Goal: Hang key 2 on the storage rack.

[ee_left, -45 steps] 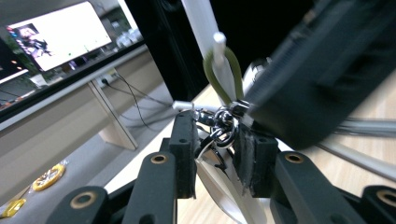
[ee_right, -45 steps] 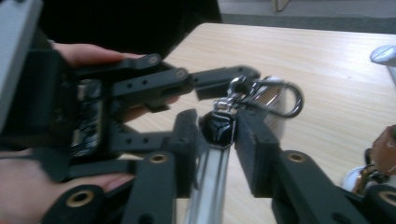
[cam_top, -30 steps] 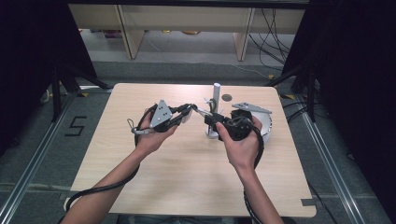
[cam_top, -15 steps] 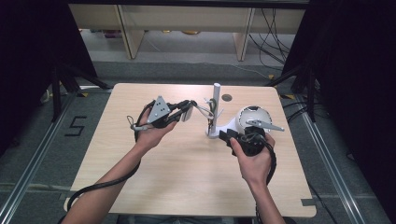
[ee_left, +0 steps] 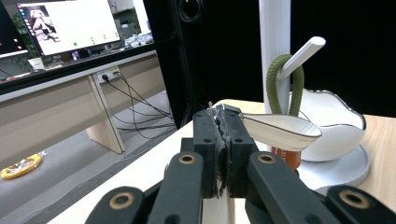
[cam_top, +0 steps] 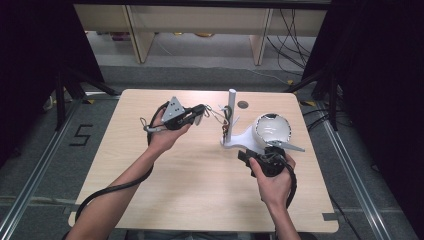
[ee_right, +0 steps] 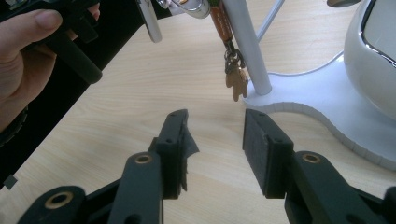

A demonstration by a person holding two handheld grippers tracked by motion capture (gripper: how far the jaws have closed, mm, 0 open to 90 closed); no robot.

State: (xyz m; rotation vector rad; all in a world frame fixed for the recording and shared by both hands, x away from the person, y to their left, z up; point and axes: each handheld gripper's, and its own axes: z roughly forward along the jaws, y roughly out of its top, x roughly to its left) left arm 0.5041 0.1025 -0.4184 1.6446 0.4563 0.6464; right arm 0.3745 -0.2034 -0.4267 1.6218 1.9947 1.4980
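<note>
A white stand point(cam_top: 231, 117) rises from a white base point(ee_right: 322, 100) right of the table's middle. A green cord loop point(ee_left: 282, 84) hangs on a slanted peg of the stand. Below it dangle an orange strap point(ee_right: 220, 23) and a small wooden charm point(ee_right: 237, 83). My left gripper point(cam_top: 202, 111) point(ee_left: 222, 119) is shut on a pale, spoon-shaped piece point(ee_left: 280, 131) held out toward the pole. My right gripper point(cam_top: 246, 155) point(ee_right: 215, 126) is open and empty, low over the table just short of the base.
A white bowl point(cam_top: 272, 130) with a dark rim sits on the base, right of the pole. A dark round hole point(cam_top: 243, 104) marks the wooden table point(cam_top: 165, 180) behind the stand. Cables trail from both grippers toward the near edge.
My right gripper has drawn back from the stand toward the near right, leaving the bowl uncovered. The left gripper has barely moved, still shut.
</note>
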